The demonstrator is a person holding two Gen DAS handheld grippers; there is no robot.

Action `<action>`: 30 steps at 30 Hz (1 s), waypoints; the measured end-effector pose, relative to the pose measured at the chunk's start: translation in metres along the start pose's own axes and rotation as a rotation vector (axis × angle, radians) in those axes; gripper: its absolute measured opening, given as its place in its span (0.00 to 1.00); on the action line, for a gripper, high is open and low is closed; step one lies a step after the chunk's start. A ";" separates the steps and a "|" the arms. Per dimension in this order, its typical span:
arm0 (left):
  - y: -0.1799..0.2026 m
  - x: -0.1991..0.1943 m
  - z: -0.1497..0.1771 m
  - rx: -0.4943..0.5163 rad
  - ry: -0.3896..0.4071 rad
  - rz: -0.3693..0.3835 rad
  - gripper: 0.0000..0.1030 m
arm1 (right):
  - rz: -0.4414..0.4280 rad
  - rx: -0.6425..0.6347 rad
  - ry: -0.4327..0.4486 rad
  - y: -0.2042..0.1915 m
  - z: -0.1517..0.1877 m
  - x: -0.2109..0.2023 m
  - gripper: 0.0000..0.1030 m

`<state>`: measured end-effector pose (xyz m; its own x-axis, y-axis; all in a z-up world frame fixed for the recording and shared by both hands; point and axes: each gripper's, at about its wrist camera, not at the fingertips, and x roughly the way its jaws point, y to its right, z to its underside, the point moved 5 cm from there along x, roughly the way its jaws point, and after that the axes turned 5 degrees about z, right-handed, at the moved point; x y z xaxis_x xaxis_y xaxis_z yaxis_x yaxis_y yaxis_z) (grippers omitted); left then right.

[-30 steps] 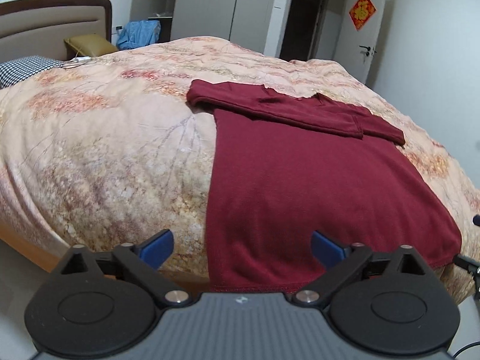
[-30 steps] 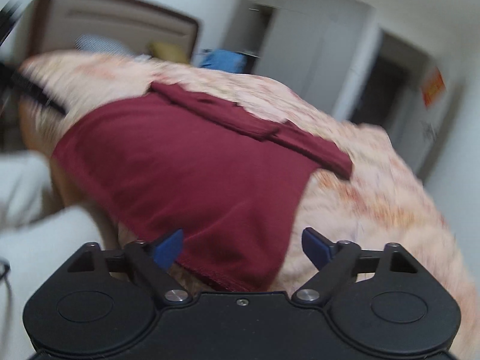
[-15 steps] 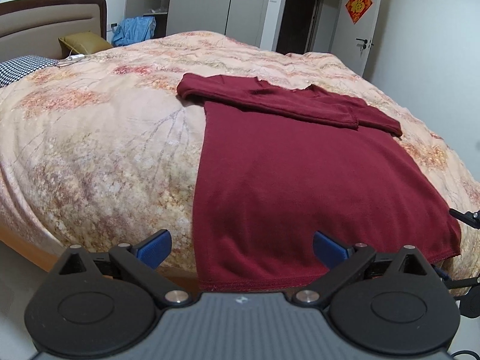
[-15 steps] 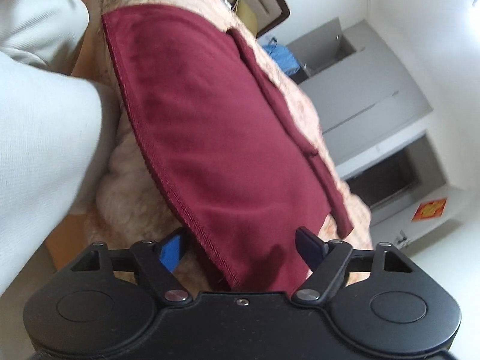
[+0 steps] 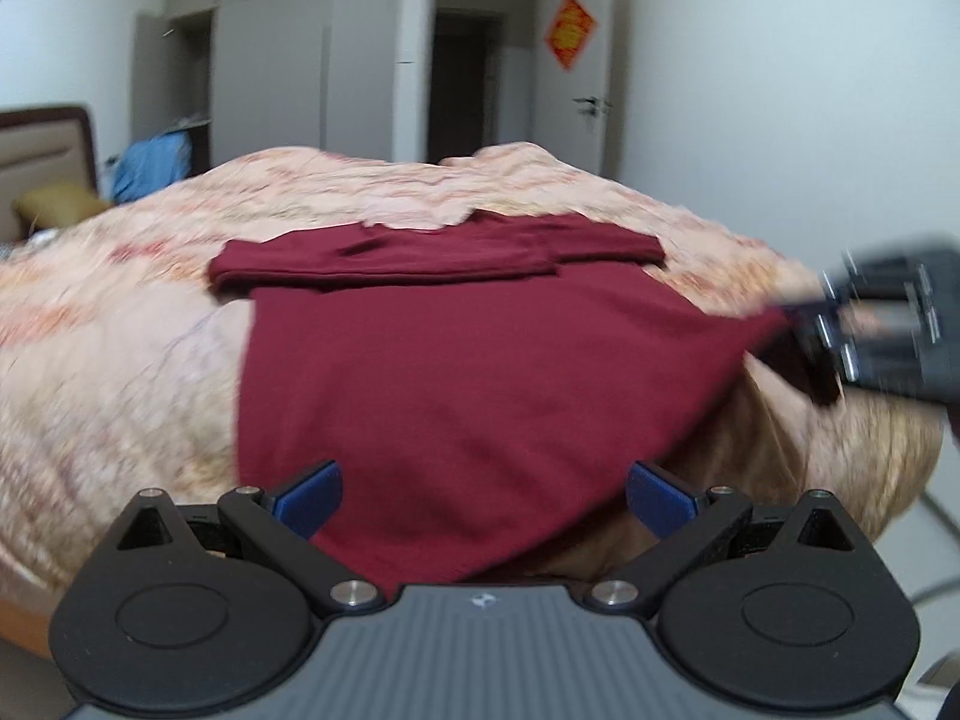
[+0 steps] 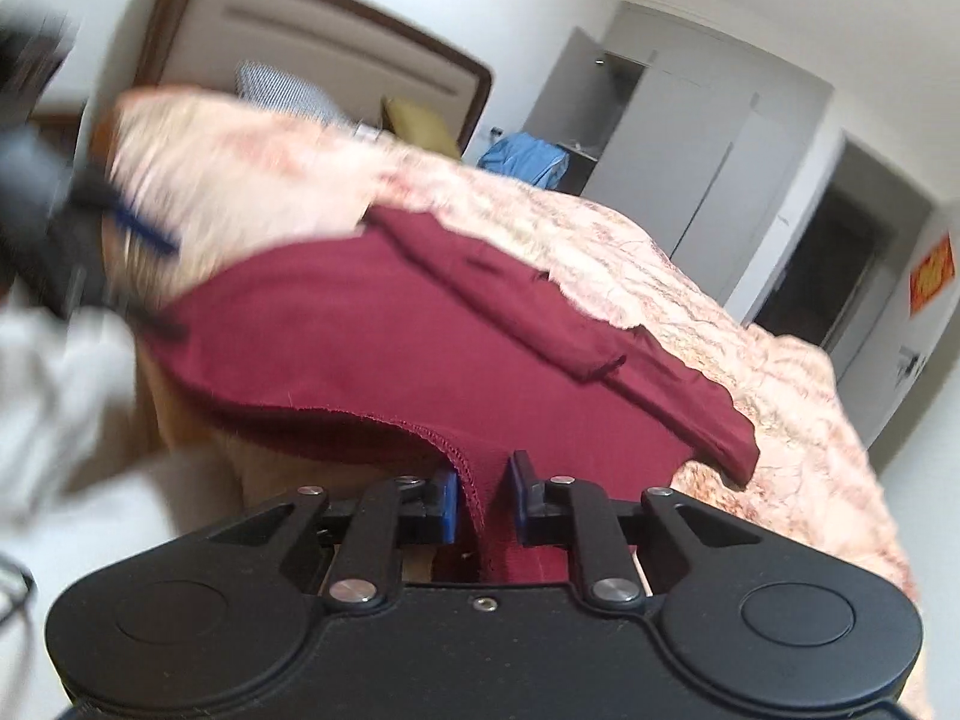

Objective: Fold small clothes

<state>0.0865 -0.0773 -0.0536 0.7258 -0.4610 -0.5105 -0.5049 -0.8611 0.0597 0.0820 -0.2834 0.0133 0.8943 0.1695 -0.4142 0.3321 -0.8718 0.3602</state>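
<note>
two grippers on one dark red shirt (image 5: 456, 372), which lies flat on the bed with sleeves folded across the top.

left wrist view: left gripper (image 5: 483, 489) has its jaws spread wide over the near hem, nothing pinched yet, prob lining up on the left corner to match its partner. off to the rt, right gripper (image 5: 882, 330), blurred, has the other hem corner lifted off the quilt (image 5: 120, 360), so the cloth tents up toward it.

right wrist view: right gripper (image 6: 483, 501) jaws have just been closing, now narrow w/ the stitched hem bunched between the blue pads (image 6: 447, 507). looks like the start of a bottom-up fold.

surface is a soft floral quilt. room: headboard (image 6: 336, 42), blue bundle (image 6: 522, 159), wardrobe (image 5: 270, 60), door w/ red sign (image 5: 570, 30).
</note>
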 end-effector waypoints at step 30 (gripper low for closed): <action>-0.001 0.037 0.006 -0.031 -0.100 -0.148 1.00 | -0.025 0.142 0.026 0.019 -0.023 0.008 0.14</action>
<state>0.1112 -0.0926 -0.0773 0.7403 -0.3061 -0.5986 -0.3802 -0.9249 0.0028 0.1020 -0.2885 0.0359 0.8943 0.2026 -0.3990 0.3105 -0.9230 0.2273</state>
